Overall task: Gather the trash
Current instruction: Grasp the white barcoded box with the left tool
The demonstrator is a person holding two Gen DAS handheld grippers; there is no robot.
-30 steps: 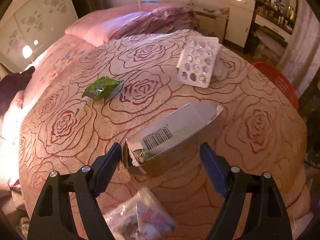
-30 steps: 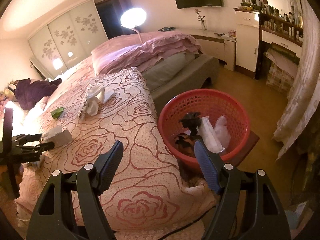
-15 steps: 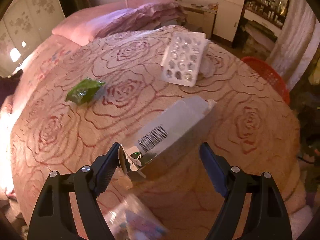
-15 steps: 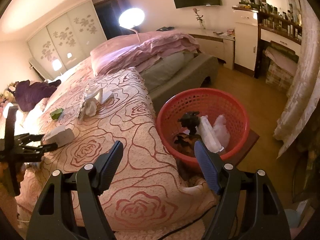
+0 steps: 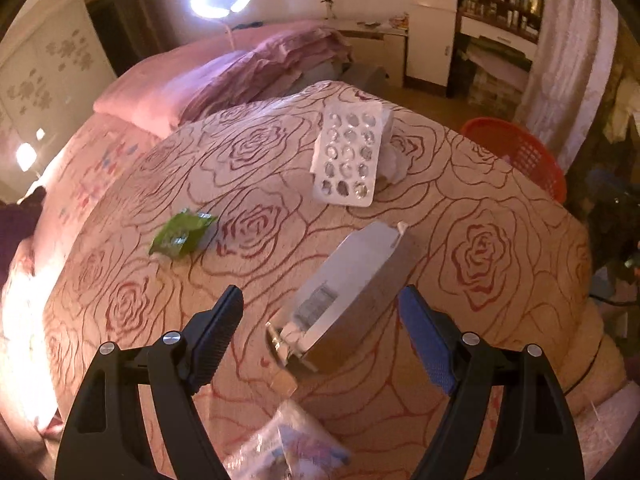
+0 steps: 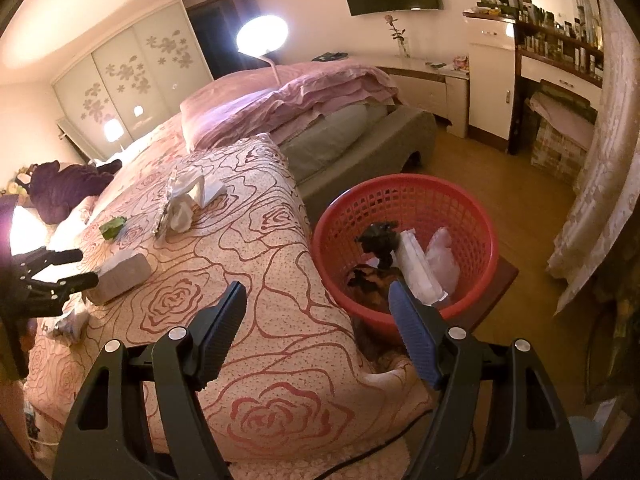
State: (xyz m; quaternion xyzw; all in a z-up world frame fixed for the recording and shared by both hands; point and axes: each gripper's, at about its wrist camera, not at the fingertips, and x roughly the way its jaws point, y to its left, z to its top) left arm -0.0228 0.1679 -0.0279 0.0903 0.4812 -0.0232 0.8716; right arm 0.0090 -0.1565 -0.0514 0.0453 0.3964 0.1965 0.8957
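Note:
A pale cardboard box [image 5: 352, 280] with a barcode lies on the rose-patterned bedspread [image 5: 480, 248], its torn end towards me. My left gripper [image 5: 320, 300] stands open around the box's near end, with neither pad pressing on it. Beyond lie a green wrapper [image 5: 182, 234] and a clear blister tray [image 5: 348, 156] resting on crumpled tissue [image 5: 394, 158]. My right gripper [image 6: 316, 296] hangs open and empty over the bed's edge, beside the red basket [image 6: 400, 178]. From there the left gripper [image 6: 89, 267] shows at the box [image 6: 122, 270].
The basket [image 5: 516, 148] stands on the floor by the bed corner and holds a black lump, a white packet and plastic. A printed plastic bag [image 5: 288, 448] lies just under my left gripper. Folded pink bedding [image 6: 288, 100] is piled at the back.
The left gripper has rolled and shifted, so the box now lies more lengthwise between its fingers and off the left finger. The right gripper has not moved.

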